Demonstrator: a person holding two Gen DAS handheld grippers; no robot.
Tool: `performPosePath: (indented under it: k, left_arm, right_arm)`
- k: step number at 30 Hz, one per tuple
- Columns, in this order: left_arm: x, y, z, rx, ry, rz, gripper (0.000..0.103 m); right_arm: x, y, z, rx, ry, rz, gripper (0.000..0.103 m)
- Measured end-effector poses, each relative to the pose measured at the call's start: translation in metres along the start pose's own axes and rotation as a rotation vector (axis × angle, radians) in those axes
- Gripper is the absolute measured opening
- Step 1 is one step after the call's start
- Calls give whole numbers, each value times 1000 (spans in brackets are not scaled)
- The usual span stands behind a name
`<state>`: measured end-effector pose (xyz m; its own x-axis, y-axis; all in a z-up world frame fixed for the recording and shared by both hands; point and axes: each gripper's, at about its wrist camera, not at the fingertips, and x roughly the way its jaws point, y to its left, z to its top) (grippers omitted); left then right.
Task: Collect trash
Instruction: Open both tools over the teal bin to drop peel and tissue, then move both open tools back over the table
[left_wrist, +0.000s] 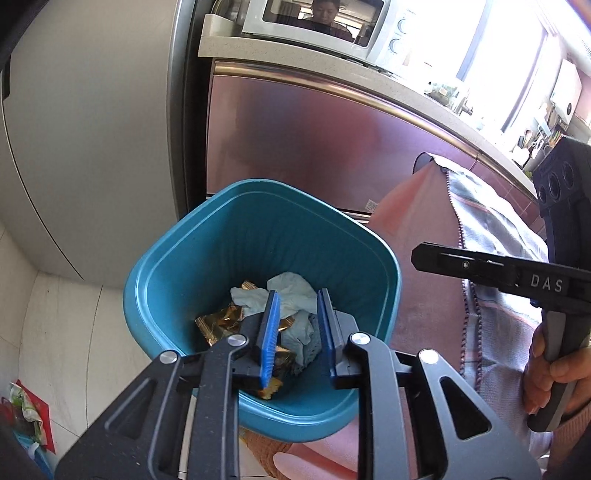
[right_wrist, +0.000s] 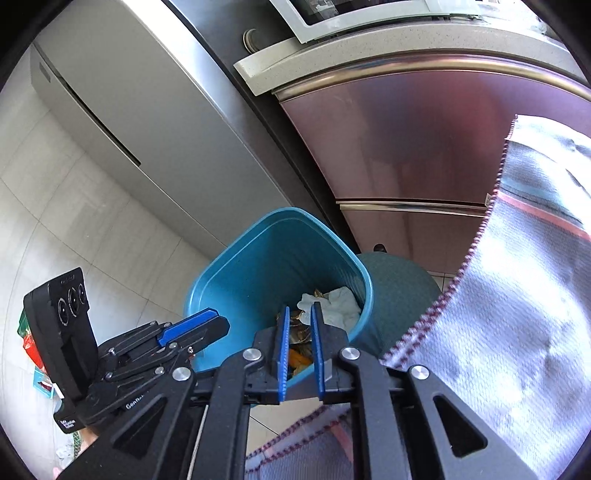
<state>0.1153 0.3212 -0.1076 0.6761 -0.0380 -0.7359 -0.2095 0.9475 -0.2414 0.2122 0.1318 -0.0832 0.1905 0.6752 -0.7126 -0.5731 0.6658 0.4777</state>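
step: drop over bin (left_wrist: 177, 266); judged near done, part jaws fully, lift straight up
bin: teal, just under both grippers; holds tissue (left_wrist: 291, 291), gold wrappers (left_wrist: 218, 325)
left gripper (left_wrist: 295, 328): jaws slightly apart, empty
right gripper (right_wrist: 299, 347): jaws slightly apart, empty
floor litter (left_wrist: 26, 413): well left of left gripper, uncollected

A kitchen corner in daylight: a tall grey fridge (left_wrist: 92, 147) stands on a pale tiled floor (right_wrist: 74, 229), beside a run of glossy mauve cabinets (left_wrist: 295, 140) with metal trim under a speckled light counter (right_wrist: 332, 55). A white microwave (left_wrist: 325, 26) sits on the counter's end, and bright windows (left_wrist: 491, 44) wash out the far stretch of worktop, which is crowded with small items too blurred to tell. A checked towel (right_wrist: 517, 295) hangs in the foreground at right.
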Motion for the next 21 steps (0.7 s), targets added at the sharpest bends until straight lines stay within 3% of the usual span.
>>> performPosePath:
  k: [4,9,15,17,21]
  left_arm:
    - [-13,-7,0,15,-31,-11,25]
    - [-37,-29,0,55,-95,-49,32]
    - [-61,-72,-5,137,-166,-140,42]
    - [-65,-89,-7,169,-171,-181,44]
    - [-67,-130,-14,249,-168,-248,46]
  right_arm:
    - [-15,0,-6,-8,-19,13,13]
    - [-45,-1,-19,-33,-62,29,24]
    - [-95,-4,-45,-42,-132,10,27]
    - [-114,-10,-55,-33,-163,3,33]
    - [-154,-28,-80,-5,-221,-52,34]
